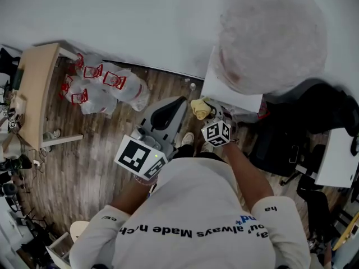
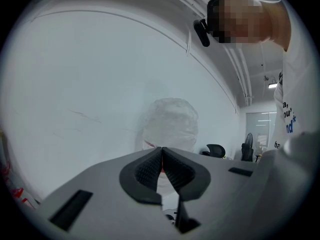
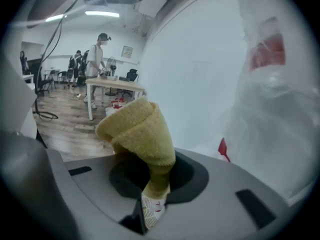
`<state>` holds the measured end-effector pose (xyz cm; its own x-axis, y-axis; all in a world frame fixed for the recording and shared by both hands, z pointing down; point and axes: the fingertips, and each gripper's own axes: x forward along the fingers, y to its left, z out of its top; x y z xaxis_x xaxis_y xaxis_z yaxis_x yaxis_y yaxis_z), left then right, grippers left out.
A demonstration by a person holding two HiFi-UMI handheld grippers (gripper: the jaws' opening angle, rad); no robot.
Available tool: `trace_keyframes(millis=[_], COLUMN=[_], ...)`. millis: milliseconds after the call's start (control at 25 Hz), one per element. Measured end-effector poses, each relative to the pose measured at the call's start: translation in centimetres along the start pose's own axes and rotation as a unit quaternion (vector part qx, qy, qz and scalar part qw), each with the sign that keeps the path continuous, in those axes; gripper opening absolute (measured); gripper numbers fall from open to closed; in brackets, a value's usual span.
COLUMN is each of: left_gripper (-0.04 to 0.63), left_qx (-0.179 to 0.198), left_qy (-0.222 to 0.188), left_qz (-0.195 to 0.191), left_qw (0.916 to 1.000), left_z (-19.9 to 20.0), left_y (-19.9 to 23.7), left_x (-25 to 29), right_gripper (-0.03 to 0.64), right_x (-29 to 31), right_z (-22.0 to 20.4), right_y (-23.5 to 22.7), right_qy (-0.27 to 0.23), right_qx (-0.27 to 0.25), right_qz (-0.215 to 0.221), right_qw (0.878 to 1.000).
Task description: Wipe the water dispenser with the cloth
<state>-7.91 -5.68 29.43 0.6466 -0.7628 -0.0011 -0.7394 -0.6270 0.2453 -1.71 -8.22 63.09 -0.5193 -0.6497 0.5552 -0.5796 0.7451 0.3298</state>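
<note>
While its jaws clamp shut on a folded yellow cloth [image 3: 140, 131], the right gripper [image 3: 150, 181] holds the rag's free end up just beside the white water dispenser [image 1: 233, 91], below its plastic-wrapped bottle [image 3: 280, 99]. To that gripper's left, the left gripper [image 2: 161, 156] has its jaws pressed together on nothing, aimed at the same bottle.

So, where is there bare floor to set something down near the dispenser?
The wood floor between the plastic bags, the table and the left claw is bare. Right of the water dispenser, black chairs crowd it.
</note>
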Motion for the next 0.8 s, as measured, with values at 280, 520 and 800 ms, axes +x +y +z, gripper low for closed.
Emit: trace_keyframes(millis=[280,520,800], left_gripper=[0.02,0.02,0.02], left_qx=[0.0,0.0,0.0], left_qy=[0.002,0.002,0.001], left_qz=[0.014,0.016,0.006], left_qw=[0.9999,0.9999,1.0], left_z=[0.2,0.4,0.4], left_y=[1.3,2.0,1.8], left_x=[-1.1,-1.3,-0.4], right_gripper=[0.061,0.061,0.061], right_x=[3.3,4.2,3.8], right_z=[-0.9,-2.7,-4.1], right_y=[1.9,1.0,0.4], right_qy=[0.029,0.065,0.078], right_qx=[-0.129,-0.165,-0.191], right_qz=[0.003,-0.011,-0.018], right_qw=[0.991,0.984,0.978])
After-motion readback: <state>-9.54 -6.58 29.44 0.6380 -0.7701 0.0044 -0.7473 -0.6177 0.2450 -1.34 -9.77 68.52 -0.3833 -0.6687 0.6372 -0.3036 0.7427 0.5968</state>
